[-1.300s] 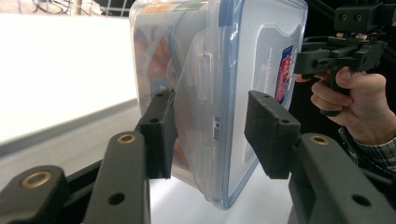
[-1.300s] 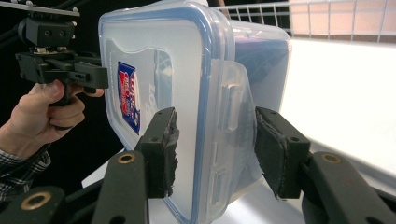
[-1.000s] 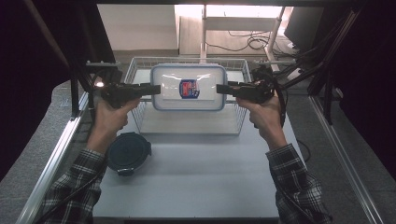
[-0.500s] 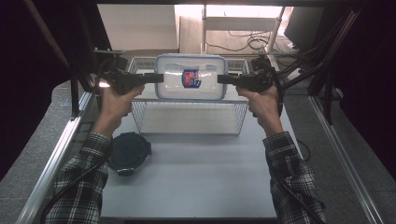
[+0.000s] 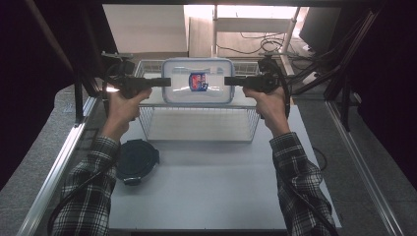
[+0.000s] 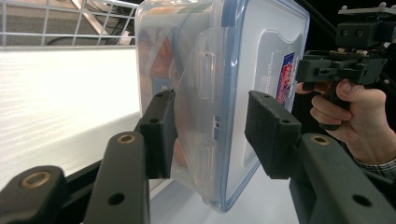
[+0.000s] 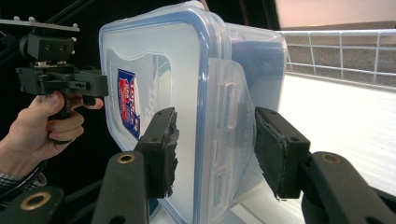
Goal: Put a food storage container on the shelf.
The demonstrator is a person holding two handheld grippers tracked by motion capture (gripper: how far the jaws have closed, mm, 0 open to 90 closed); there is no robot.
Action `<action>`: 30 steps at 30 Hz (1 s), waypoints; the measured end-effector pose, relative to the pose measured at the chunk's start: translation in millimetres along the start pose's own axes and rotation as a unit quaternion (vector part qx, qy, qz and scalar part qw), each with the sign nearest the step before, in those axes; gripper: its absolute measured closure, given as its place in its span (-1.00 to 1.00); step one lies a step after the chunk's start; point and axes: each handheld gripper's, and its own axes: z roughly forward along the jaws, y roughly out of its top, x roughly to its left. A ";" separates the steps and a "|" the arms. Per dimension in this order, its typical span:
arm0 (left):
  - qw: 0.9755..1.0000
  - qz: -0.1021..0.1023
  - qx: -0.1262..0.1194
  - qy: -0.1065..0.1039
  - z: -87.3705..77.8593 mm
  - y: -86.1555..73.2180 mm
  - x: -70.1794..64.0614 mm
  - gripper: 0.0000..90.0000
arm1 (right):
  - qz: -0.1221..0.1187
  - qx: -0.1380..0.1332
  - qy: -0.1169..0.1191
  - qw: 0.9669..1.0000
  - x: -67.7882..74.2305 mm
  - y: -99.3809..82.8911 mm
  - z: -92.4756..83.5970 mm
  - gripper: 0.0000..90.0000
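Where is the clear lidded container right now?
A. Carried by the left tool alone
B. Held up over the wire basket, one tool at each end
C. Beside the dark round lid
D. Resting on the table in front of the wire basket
B: in the high view the container sits above the wire basket, with the left tool and right tool at opposite ends.

label (image 5: 198,81) print unreadable (too small), contents unclear

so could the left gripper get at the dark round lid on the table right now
Probably not yet: the left gripper is busy holding one end of the clear container above the wire basket. The lid itself lies uncovered.
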 end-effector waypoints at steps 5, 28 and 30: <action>1.000 0.001 0.006 0.006 2.0 0.6 1.9 0.19 | 0.002 0.004 -0.006 1.000 -2.0 0.3 3.7 0.09; 0.999 0.013 -0.002 0.033 12.6 2.5 3.8 0.01 | -0.002 0.003 -0.035 0.999 -7.3 3.3 14.9 -0.02; 1.000 0.008 -0.004 0.029 13.2 2.4 5.6 0.00 | -0.006 0.003 -0.038 0.999 -7.2 3.1 15.3 -0.03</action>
